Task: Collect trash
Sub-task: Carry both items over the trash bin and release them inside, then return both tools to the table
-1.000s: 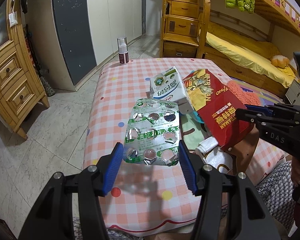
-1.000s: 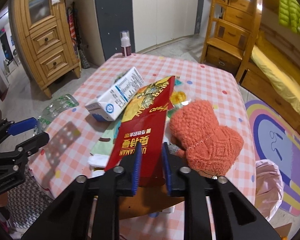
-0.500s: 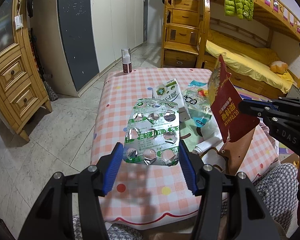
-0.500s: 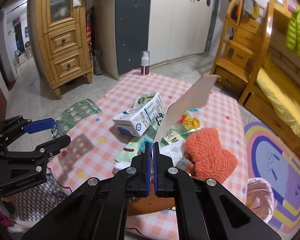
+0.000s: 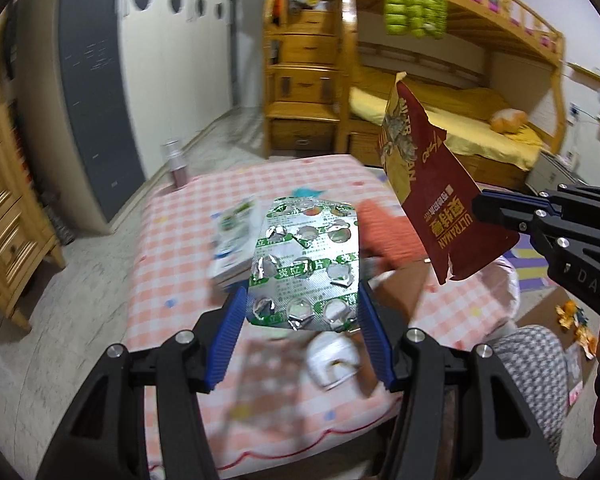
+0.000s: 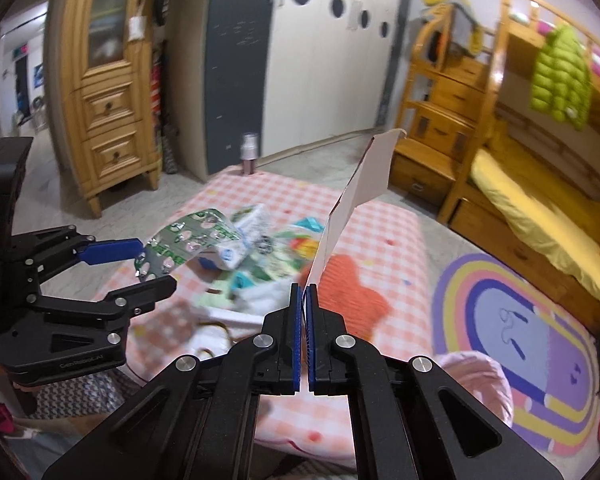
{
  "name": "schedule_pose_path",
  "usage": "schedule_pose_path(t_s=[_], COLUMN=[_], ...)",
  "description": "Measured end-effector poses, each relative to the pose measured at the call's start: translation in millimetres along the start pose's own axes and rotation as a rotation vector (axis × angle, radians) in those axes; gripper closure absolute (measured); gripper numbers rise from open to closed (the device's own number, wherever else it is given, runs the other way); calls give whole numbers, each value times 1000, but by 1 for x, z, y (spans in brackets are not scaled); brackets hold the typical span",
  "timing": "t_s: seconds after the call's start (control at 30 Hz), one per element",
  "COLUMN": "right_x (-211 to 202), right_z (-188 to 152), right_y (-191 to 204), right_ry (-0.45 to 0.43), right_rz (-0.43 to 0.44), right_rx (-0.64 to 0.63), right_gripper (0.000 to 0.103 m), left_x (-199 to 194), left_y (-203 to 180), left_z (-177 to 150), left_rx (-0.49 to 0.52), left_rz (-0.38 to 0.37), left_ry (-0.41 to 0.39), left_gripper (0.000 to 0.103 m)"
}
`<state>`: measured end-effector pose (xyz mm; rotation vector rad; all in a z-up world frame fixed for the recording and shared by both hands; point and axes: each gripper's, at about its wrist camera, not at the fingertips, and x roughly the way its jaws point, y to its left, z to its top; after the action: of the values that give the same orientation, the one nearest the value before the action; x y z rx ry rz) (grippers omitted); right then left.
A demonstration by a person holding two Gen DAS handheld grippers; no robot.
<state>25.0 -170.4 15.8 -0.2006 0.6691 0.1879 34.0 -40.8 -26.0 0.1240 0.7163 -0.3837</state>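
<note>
Bedroom, checkered surface (image 5: 172, 240) still littered. Left tool (image 5: 302, 334) clamps blister pack (image 5: 306, 272) above near edge; right tool (image 6: 303, 322), pinched tight, holds red packet (image 5: 432, 192) aloft. Carry step; next needs a bin, none clearly identifiable.

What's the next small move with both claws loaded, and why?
Probably carry both pieces toward the pink bag beside the table. The left claw grips the pill sheet, the right claw pinches the red packet, and both are lifted off the table.
</note>
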Motion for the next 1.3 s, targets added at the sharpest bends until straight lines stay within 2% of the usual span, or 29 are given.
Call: schedule_pose_path(t_s=[0.17,0.43,0.53,0.77,0.87,0.9,0.97,1.0,1.07,1.17,1.3], right_x=[-21,-30,-26,-7,3,8,17,23,35,34,13], right_z=[-26,-89,-111,-147,-156,-159,-163,-165,-171,-172,-164], right_y=[-46,-133,-159,-210,-227,-232,-241,-246,-255,-257,-246], right_ry=[0,100,130,173,180,181,178,176,195,194,165], right_rz=[-87,-252,-285,-297,-289,-288,-287,-283,-286,-303,-322], right_rx=[81,230,287,397,419,425,444,465,514,540,536], right_gripper=[101,101,101,101,101,101,99,98,87,86,86], left_x=[17,62,87,140,151,154,156,156,156,151,137], left_y=[-57,-164,-201,-258,-270,-271,-271,-270,-261,-248,-219], left_z=[15,35,41,55,60,62,67,68,69,70,67], left_rx=[90,238,280,338,341,341,329,325,315,297,261], left_rz=[-99,-274,-332,-387,-409,-410,-397,-390,-360,-316,-267], left_ry=[-8,2,26,58,63,62,42,40,42,43,48], left_gripper=[49,49,49,48,46,34,24,24,23,22,20])
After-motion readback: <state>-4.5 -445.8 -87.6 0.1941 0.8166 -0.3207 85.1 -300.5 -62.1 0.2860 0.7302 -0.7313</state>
